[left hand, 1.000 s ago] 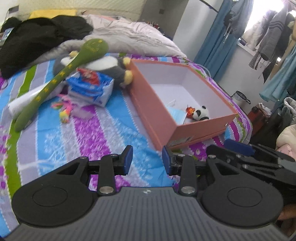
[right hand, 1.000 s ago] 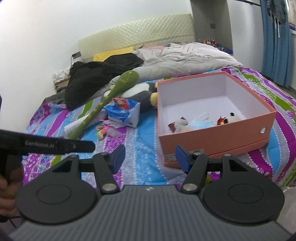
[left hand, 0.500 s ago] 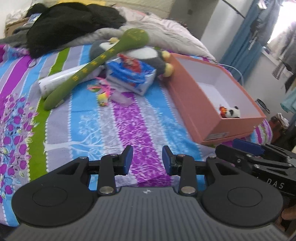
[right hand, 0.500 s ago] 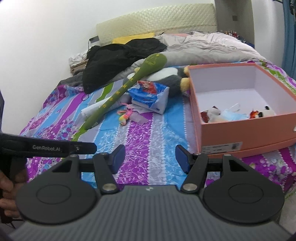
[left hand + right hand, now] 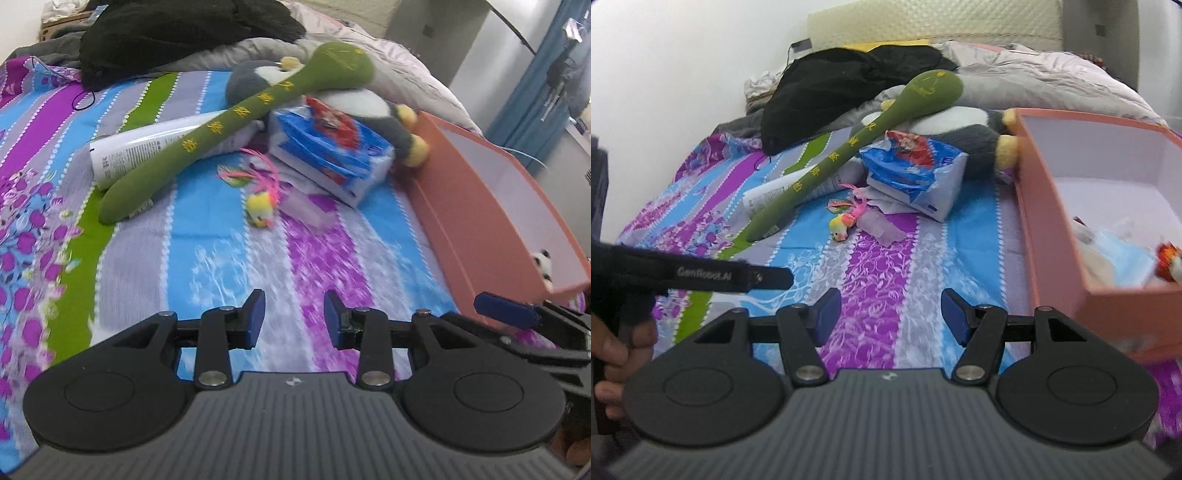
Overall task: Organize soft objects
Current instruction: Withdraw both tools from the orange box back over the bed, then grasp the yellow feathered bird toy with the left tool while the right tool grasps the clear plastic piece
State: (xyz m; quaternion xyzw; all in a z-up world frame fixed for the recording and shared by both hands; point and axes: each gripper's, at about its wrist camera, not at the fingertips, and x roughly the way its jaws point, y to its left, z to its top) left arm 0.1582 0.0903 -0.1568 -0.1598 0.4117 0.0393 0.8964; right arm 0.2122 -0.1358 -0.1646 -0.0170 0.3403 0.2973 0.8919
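Left gripper [image 5: 294, 314] and right gripper [image 5: 891, 314] — both spread, empty, above the striped bedsheet [image 5: 207, 236]. Green plush snake [image 5: 236, 122] lies across the penguin plush [image 5: 369, 107], near the orange box [image 5: 1052, 236]. Likely light, limp — best pinched mid-body.

right gripper [image 5: 886, 314] jaws apart, empty | green plush [image 5: 857, 147] across penguin [image 5: 964, 129] | box [image 5: 1049, 229] contents blurred

Across the middle of your frame runs the striped bedsheet [image 5: 229, 258] on the bed. At upper left a black garment [image 5: 827, 92] is heaped against a grey duvet [image 5: 1034, 77]; blue curtains [image 5: 543, 85] hang at upper right.
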